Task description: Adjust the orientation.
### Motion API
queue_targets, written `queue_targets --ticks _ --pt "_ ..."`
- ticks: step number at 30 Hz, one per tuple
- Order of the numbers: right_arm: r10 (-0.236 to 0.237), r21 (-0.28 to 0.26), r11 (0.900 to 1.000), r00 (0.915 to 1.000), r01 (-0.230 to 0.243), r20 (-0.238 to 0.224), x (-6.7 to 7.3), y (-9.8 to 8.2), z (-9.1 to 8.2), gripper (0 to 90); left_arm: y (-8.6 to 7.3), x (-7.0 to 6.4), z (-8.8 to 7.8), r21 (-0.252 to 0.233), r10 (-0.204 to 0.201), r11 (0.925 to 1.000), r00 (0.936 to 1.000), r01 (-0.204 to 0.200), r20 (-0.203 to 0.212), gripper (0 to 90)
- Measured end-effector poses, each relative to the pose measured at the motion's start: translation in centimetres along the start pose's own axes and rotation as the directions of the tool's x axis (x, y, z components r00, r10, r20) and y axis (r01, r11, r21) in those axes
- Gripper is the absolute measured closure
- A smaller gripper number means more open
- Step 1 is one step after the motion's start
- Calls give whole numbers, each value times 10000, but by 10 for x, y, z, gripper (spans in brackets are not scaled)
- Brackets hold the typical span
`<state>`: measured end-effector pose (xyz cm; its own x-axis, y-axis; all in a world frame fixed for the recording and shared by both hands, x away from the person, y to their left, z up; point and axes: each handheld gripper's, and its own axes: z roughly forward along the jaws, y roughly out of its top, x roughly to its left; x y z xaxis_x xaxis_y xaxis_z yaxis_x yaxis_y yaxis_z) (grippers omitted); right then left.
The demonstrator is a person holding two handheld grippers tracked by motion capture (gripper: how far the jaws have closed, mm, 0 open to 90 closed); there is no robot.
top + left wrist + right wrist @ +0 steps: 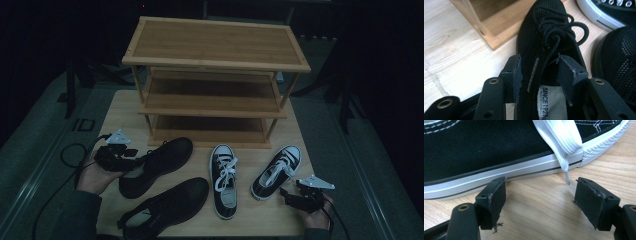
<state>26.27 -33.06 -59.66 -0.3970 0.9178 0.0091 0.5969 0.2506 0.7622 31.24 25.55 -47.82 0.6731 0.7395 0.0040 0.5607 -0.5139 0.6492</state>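
A black mesh shoe [157,165] is gripped at its heel collar by the left gripper [540,72]: one pad is pressed on the outer side wall, the other is set inside the opening beside the tongue. The shoe is seen at the left of the desk [200,210], its toe just in front of the wooden rack [212,80]. A second black mesh shoe [167,205] lies near it, reaching the front edge of the desk. Two black canvas sneakers with white laces, one in the middle [223,180] and one to the right [276,171], are spread apart with bare wood between them. All three shelves of the rack are bare.

The right gripper [539,195] is held open just beside the white sole of the right sneaker, nothing between its pads; a lace tip [567,178] hangs ahead of them. In the left gripper view a printed insole label [549,100] is made out inside the shoe.
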Motion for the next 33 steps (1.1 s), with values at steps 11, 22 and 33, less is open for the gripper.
queue_targets --ticks 11,22,33 --pt "4 1 10000 10000 -4 1 0 0 0 248 12 -6 27 1406 479 9893 9967 -383 -651 689" --pt "1 0 10000 10000 -1 1 0 0 0 248 12 -4 29 1239 541 9915 9924 -403 -1102 876" --pt "1 -1 10000 10000 -1 1 0 0 0 248 -3 16 18 829 -106 9964 9941 196 -1076 876"
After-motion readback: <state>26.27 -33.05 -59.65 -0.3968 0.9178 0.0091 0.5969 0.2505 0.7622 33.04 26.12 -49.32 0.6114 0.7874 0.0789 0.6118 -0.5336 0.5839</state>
